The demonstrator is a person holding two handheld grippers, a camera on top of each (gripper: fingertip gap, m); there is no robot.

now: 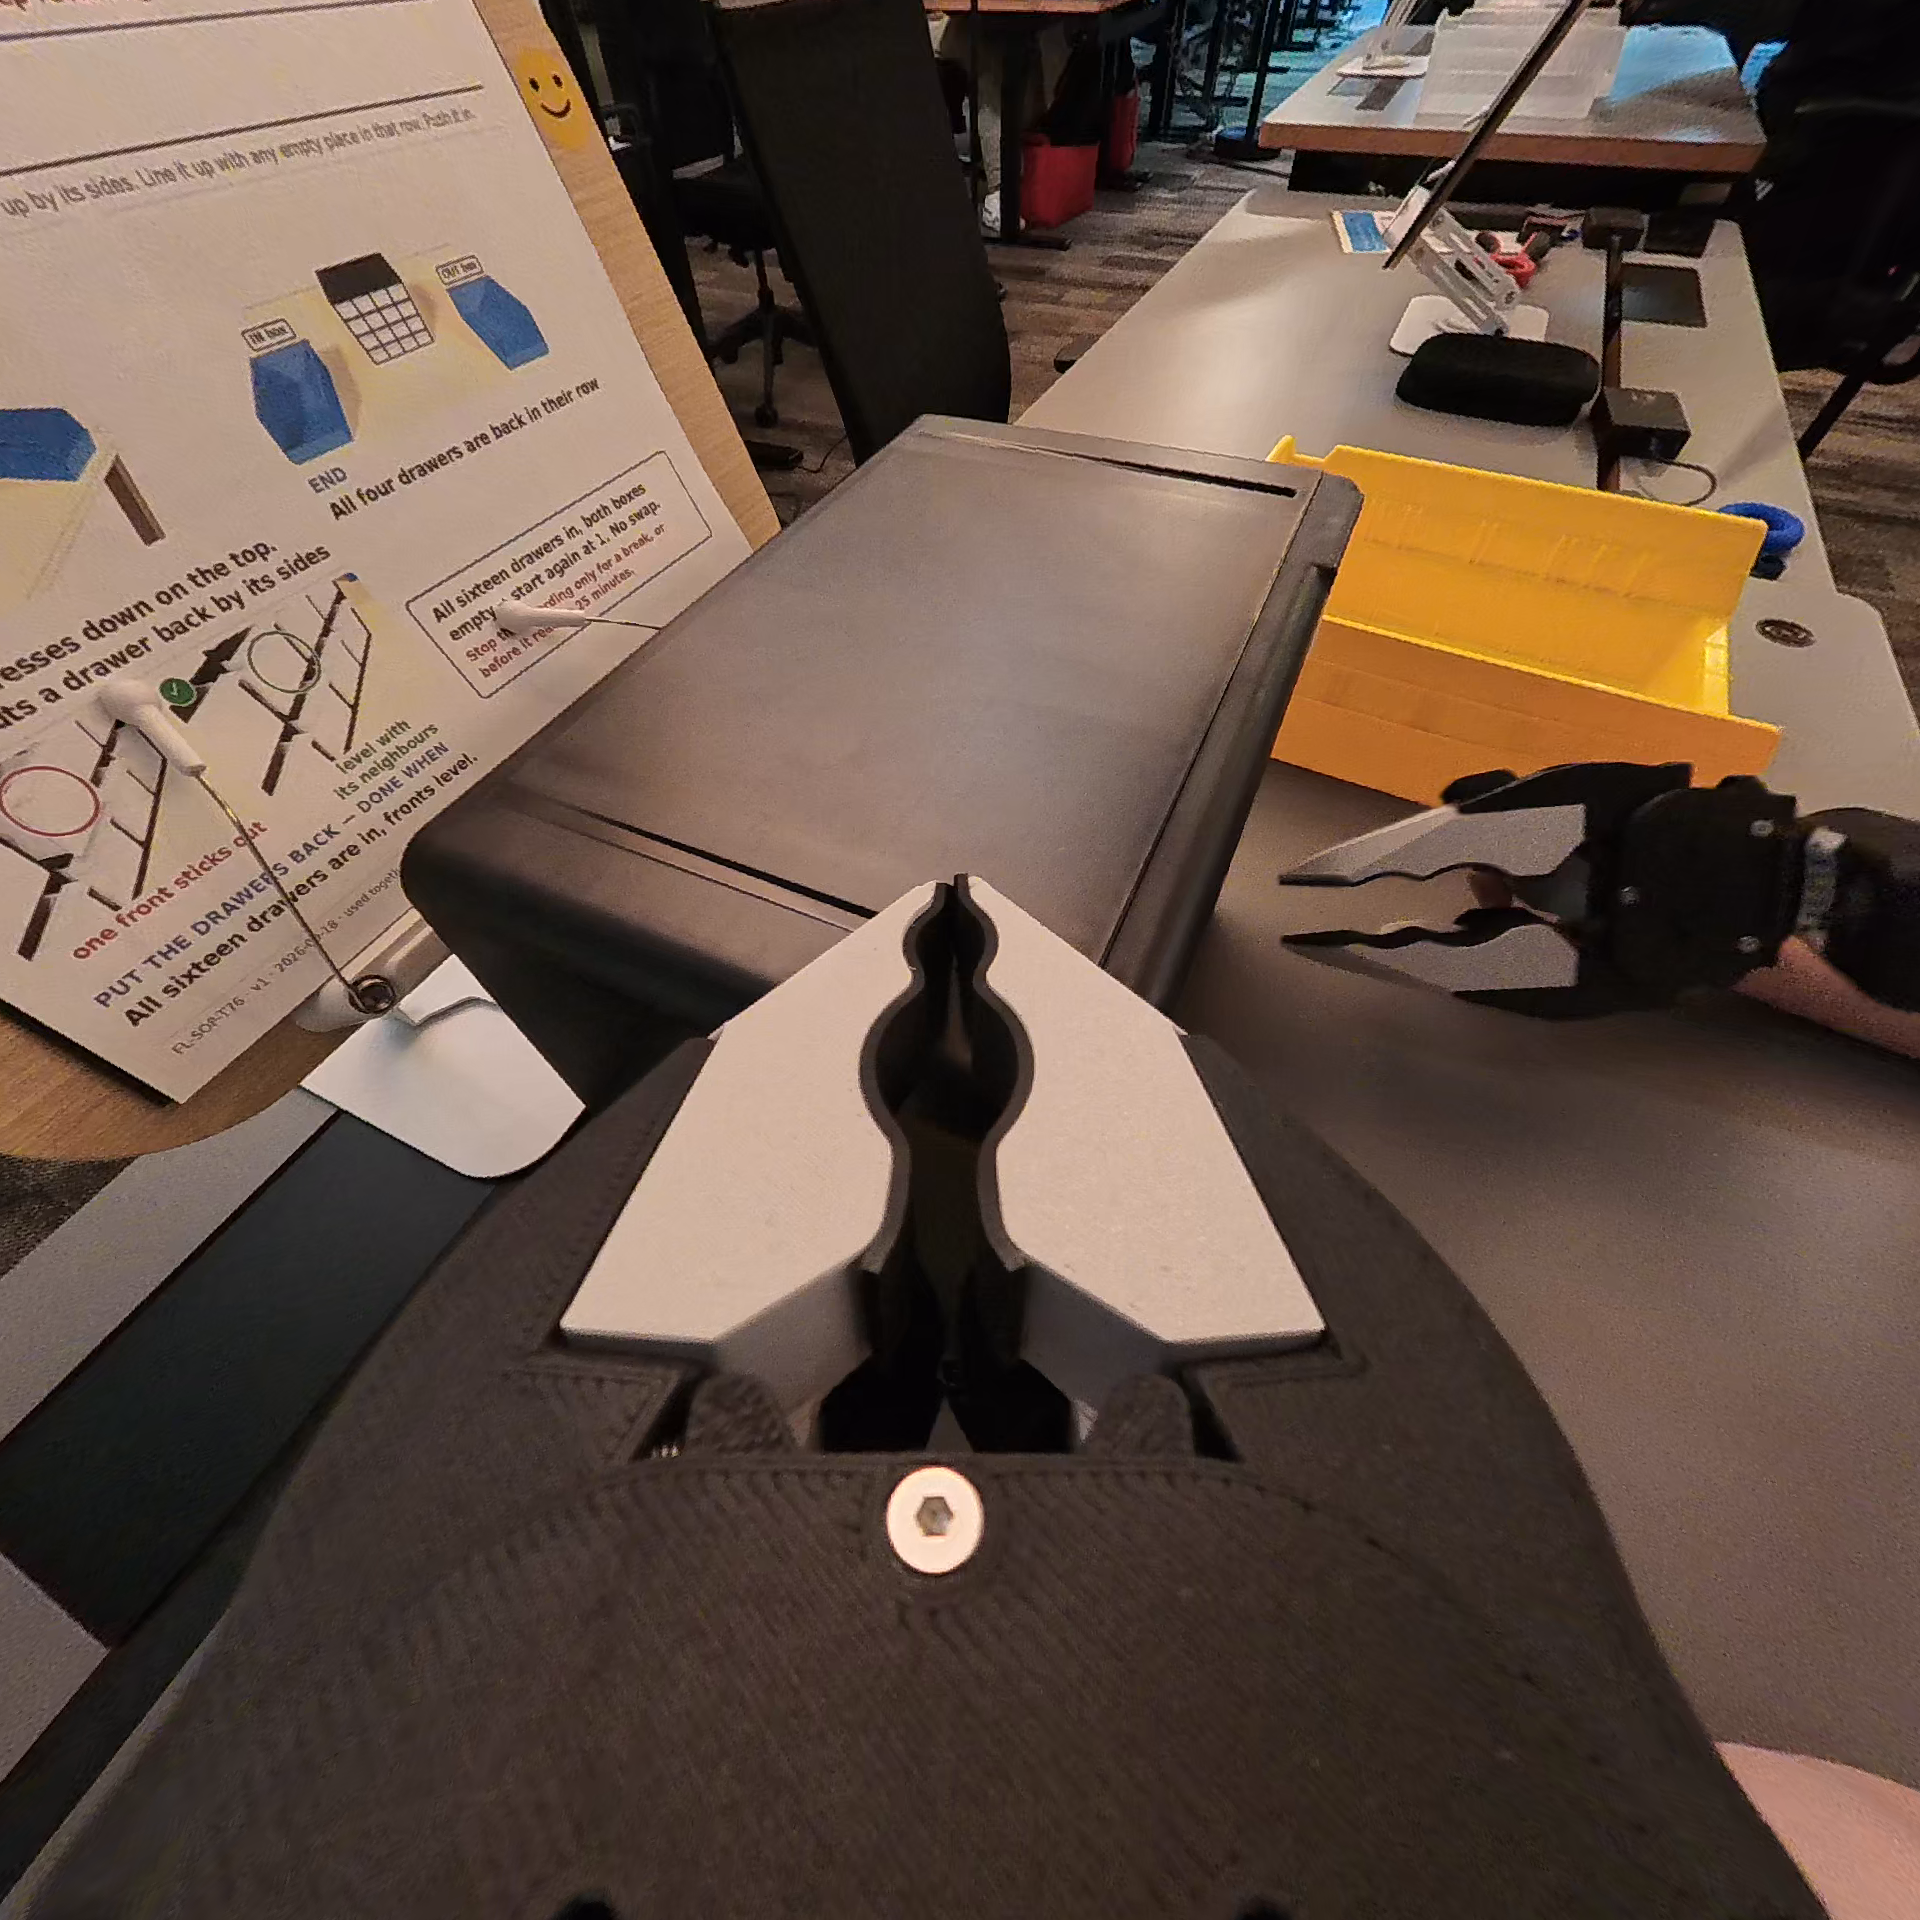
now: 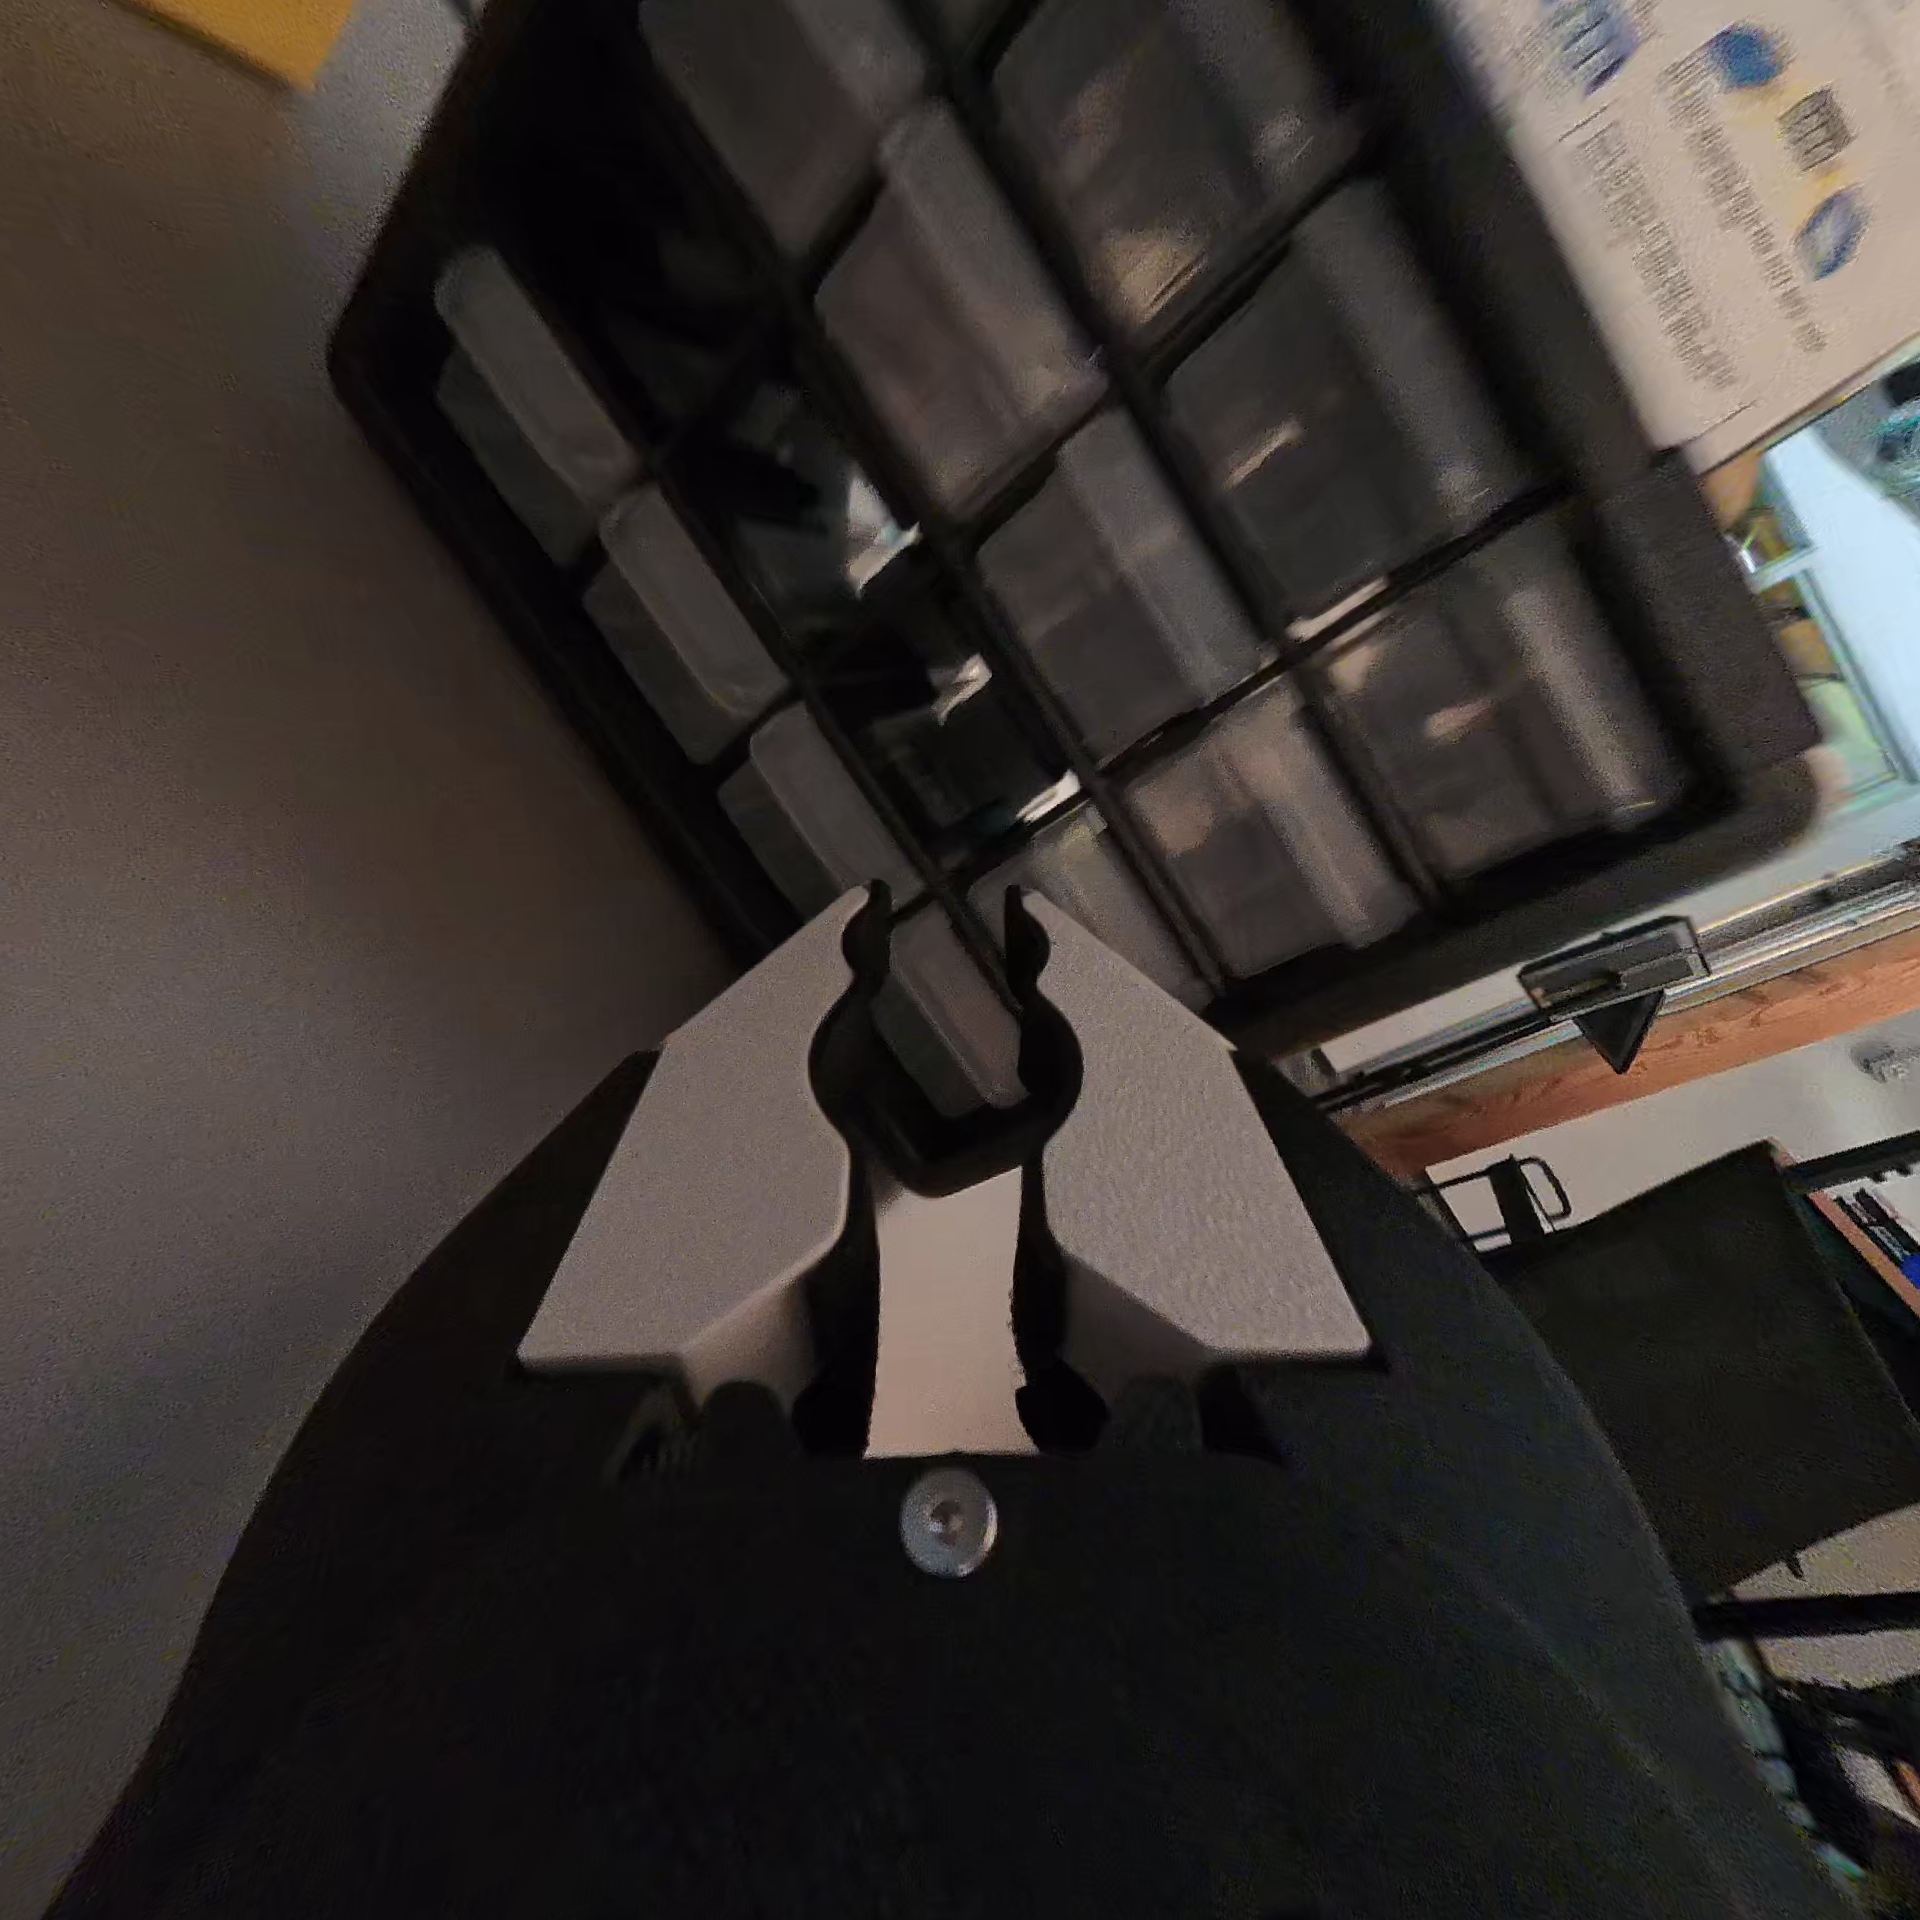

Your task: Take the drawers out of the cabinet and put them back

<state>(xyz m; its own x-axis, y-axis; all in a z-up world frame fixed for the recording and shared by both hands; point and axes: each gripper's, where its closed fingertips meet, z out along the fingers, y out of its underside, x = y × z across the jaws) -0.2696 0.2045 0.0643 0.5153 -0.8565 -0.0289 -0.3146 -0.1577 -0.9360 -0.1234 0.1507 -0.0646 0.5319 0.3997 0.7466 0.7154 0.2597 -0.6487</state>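
The black cabinet (image 1: 935,644) stands on the grey table; the left wrist view shows only its top. My left gripper (image 1: 956,883) is shut and empty, its tips at the cabinet's near top edge. My right gripper (image 1: 1288,909) is open and empty, pointing at the cabinet's front from the right. In the tilted, blurred right wrist view the cabinet front (image 2: 1091,499) shows a grid of translucent grey drawers (image 2: 1340,416). One line of slots (image 2: 894,717) looks dark and empty. My right gripper (image 2: 951,899) is open just short of a low drawer front (image 2: 935,997).
A yellow bin (image 1: 1507,623) lies on the table behind the right gripper. A printed instruction board (image 1: 312,468) leans at the cabinet's left, held by a white stand (image 1: 436,1081). A black case (image 1: 1496,379) and a tablet stand (image 1: 1455,260) sit farther back. The gap from one gripper's tips to the other's is roughly 20 cm.
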